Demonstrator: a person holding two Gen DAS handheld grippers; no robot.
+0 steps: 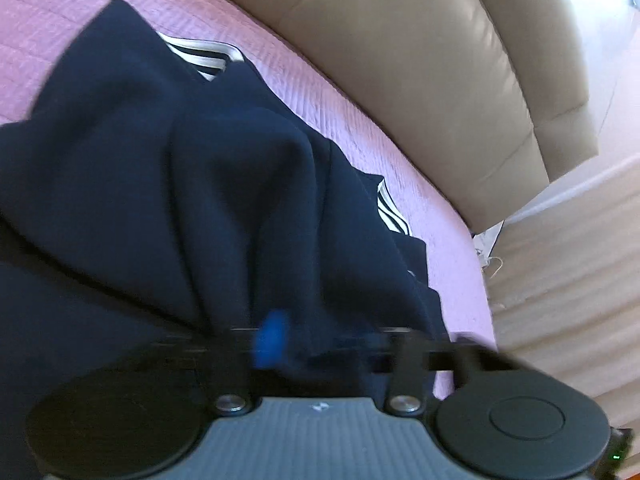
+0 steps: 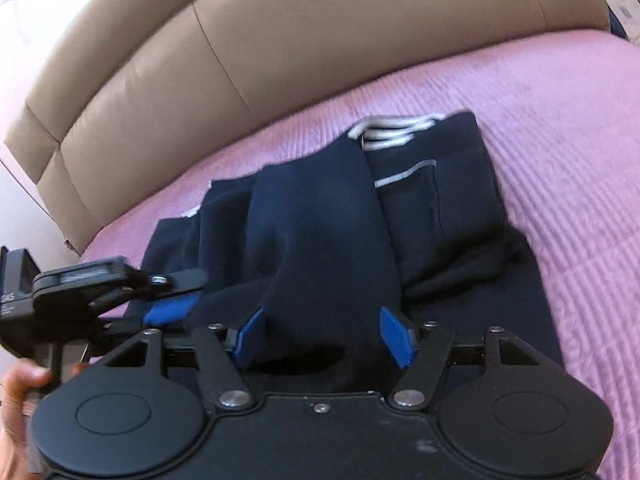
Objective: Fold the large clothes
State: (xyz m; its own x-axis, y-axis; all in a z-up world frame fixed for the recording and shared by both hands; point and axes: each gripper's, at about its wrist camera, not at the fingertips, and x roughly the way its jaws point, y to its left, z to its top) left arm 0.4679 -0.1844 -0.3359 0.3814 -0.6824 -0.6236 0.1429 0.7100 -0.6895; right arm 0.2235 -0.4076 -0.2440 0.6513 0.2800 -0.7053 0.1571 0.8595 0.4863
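Note:
A navy garment with white-striped trim lies bunched on a pink bedspread. Its folds run down into my left gripper, which is blurred and shut on the fabric; only one blue pad shows. In the right wrist view the same garment is partly folded, striped collar at the far end. My right gripper stands open, its blue pads wide apart with a raised ridge of navy cloth between them. The left gripper clamps the garment's near left edge.
A beige padded headboard runs along the far side of the bed. The pink bedspread is bare to the right of the garment. A hand holds the left gripper at the lower left. A pale wall lies beyond the bed's edge.

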